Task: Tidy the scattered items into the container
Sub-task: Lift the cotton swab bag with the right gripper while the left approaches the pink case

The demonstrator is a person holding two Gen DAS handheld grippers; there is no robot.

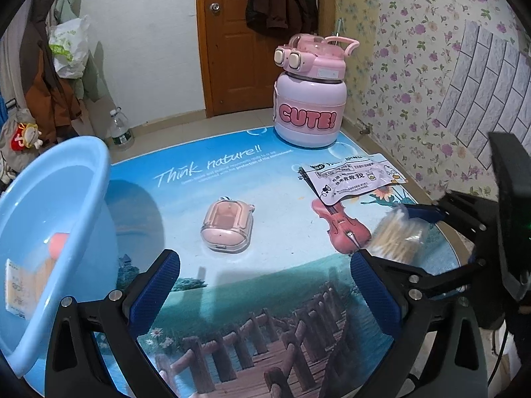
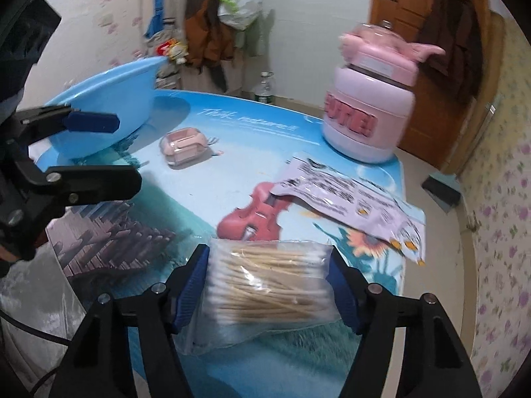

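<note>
A clear bag of cotton swabs (image 2: 265, 285) lies at the table's near right edge. It sits between the blue pads of my right gripper (image 2: 268, 285), and both pads touch its sides. The bag (image 1: 395, 235) also shows in the left wrist view, next to a right finger (image 1: 424, 214). My left gripper (image 1: 264, 265) is open over the printed tablecloth with nothing between its fingers. Just beyond it lies a pink earbud case (image 1: 227, 229). The light blue basin (image 1: 49, 199) stands tilted at the left, holding an orange item and a packet.
A big pink bottle marked CUTE (image 1: 308, 99) stands at the far side of the table. A white printed packet (image 1: 351, 179) lies flat in front of it. The round table's edge drops off to the right, near the flowered wall. Beyond the table are a door and hanging coats.
</note>
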